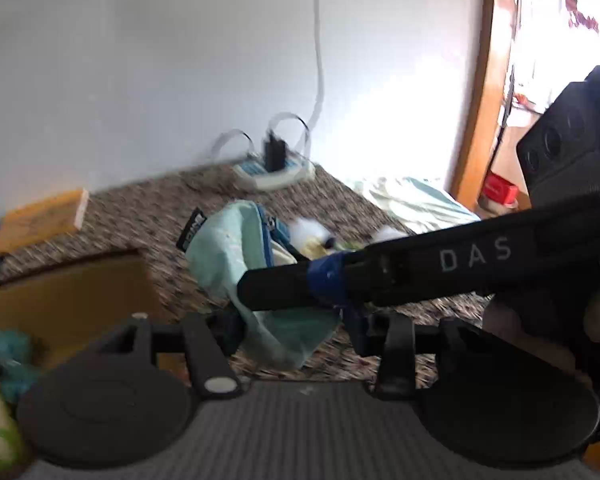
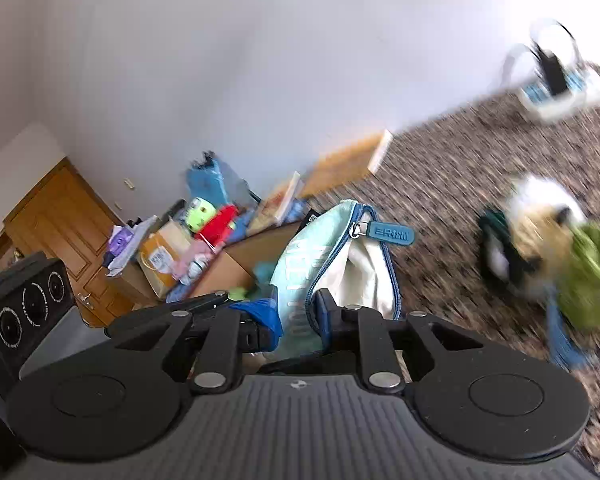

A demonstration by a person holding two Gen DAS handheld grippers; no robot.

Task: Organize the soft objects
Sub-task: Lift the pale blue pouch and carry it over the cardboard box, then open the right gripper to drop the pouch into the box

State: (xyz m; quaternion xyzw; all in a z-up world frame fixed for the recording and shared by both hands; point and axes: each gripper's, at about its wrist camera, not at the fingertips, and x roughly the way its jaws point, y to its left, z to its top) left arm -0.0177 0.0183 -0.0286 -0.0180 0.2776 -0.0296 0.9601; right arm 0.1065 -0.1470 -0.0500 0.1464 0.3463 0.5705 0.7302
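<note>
The left tongs (image 1: 296, 326) were clenched on the pale green pouch (image 1: 236, 264), though the right tongs' arm crossed in front and hid part of the grip. The pouch lay on the speckled counter (image 1: 148, 216). The right tongs (image 2: 296, 322) gripped the pouch's (image 2: 300, 264) zipped edge. Further right, a plush toy (image 2: 540, 240) lay blurred beyond recognition.

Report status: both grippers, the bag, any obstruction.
Both grippers, left and right, shut on mint zip bag, mouth open. Plush toy loose on carpet, apart. Right gripper's finger crosses left view.
</note>
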